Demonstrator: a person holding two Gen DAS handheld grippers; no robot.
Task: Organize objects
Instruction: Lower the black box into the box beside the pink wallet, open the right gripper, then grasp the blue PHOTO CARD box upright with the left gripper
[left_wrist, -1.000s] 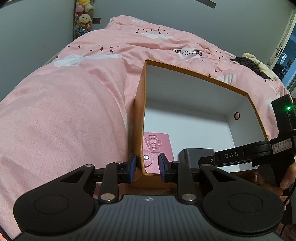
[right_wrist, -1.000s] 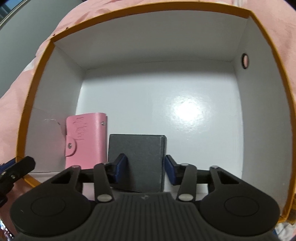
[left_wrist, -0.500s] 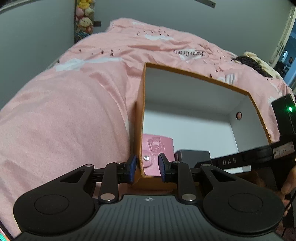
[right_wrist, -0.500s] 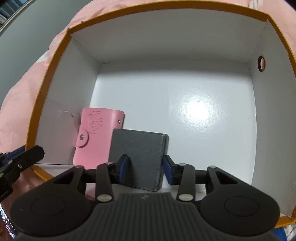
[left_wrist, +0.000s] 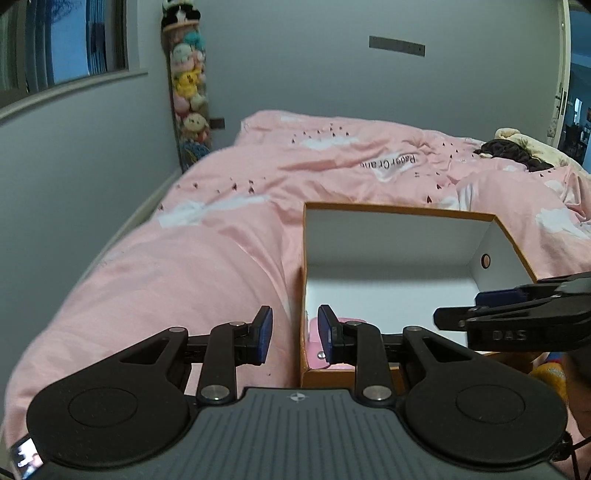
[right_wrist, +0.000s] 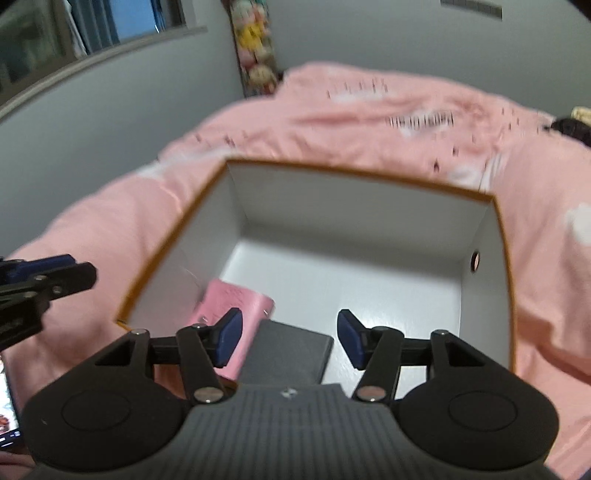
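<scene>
Evidently, two things are already stowed in the orange-rimmed box (right_wrist: 496, 258) that sits on the pink bed (left_wrist: 184, 266): a pink card holder (right_wrist: 229, 306) and a dark grey case (right_wrist: 288, 350), laid flat side by side on the white floor of the box, against its near-left corner. That corner placement seems meant to keep the rest of the floor free (most of it is bare white).

The right gripper (right_wrist: 288, 338) is held above the grey case with its blue-padded fingers (right_wrist: 229, 338) spread wide and nothing between them, so the case is judged to be released, not gripped. The left gripper (left_wrist: 293, 334) is held at the near-left corner of the box, its fingers apart and straddling the left wall without visibly touching it; nothing is clamped. This position is read as a steadying stance for the box on the soft bedding, though contact cannot be confirmed. Only an edge of the card holder is seen past the left fingers.
</scene>
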